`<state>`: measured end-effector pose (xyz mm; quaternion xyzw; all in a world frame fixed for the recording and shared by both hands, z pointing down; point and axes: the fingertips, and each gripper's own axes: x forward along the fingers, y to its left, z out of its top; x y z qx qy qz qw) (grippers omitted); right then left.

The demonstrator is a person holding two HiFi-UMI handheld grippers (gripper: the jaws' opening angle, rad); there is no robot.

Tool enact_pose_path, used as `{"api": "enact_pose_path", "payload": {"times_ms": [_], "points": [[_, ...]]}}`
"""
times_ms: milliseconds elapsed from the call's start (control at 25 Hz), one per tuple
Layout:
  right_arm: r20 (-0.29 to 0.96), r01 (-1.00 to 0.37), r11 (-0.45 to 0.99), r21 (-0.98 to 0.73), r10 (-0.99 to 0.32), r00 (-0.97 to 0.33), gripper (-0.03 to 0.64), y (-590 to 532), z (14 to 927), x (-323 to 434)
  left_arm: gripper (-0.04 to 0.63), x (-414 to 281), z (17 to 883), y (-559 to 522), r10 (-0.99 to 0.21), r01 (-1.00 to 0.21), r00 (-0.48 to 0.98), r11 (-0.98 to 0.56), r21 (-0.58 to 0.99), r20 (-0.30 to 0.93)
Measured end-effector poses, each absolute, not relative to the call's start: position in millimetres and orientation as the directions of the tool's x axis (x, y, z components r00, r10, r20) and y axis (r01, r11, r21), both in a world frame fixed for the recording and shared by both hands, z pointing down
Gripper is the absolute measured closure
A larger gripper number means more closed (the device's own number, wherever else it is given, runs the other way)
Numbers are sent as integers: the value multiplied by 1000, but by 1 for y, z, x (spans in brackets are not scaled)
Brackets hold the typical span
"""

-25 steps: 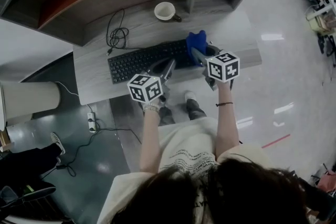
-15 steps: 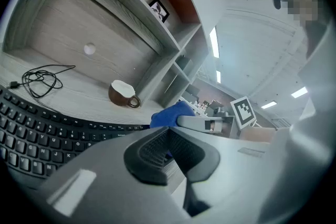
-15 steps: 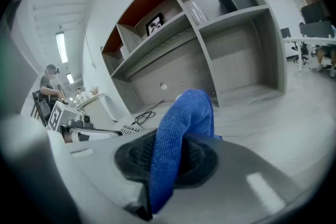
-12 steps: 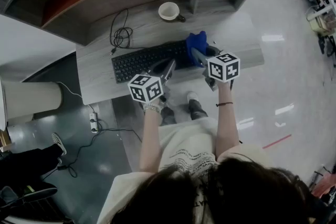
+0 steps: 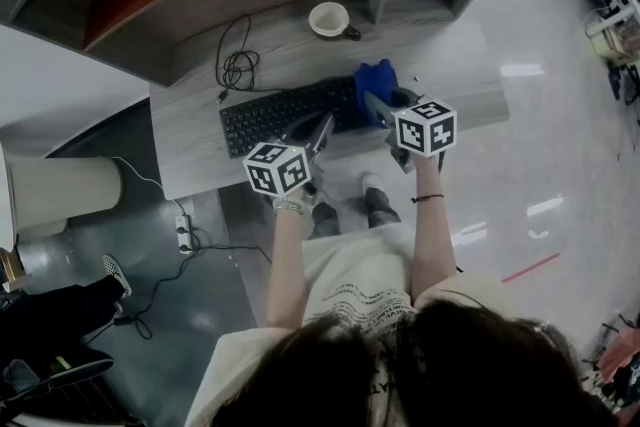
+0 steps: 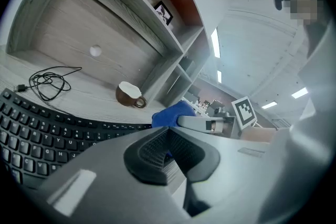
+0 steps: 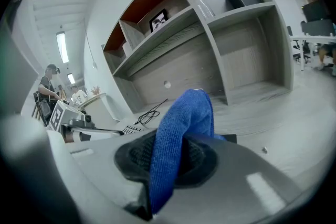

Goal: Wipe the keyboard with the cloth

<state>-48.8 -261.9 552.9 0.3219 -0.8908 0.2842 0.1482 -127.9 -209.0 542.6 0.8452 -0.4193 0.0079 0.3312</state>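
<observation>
Right gripper view: fuzzy blue cloth [image 7: 181, 128]

Black keyboard [image 5: 290, 112], blue cloth [image 5: 375, 80] at end

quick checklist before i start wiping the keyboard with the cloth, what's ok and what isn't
1. Cloth gripped by right gripper: ok, jaws shut on it.
2. Left gripper free: ok, jaws together, nothing between them.
3. Cloth over keyboard: ok, at its right end in the head view.
4. Cloth touching the keys: cannot tell.
5. Cup and coiled cable off the keys: ok, both lie behind the keyboard.
</observation>
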Motion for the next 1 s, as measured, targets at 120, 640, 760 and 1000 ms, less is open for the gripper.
{"api": "enact_pose_path", "payload": {"times_ms": [120,640,760,1000], "points": [[449,-660,629,-411,-490,-747,557,-261,554,-54,591,-133,543,-208,-702,-711,651,-430,556,289],[450,-664,624,-412,-495,-743,558,-253,555,-73,591,-154,545,-204,-695,-708,657,-437,555,291],[451,-668,620,-412,-499,-740,558,-251,556,-76,591,-158,545,-203,-695,-708,658,-439,554,290],[448,-674,613,-412,-507,-736,558,-247,556,-82,591,-166,545,-199,-689,-705,663,-446,551,291]]}}
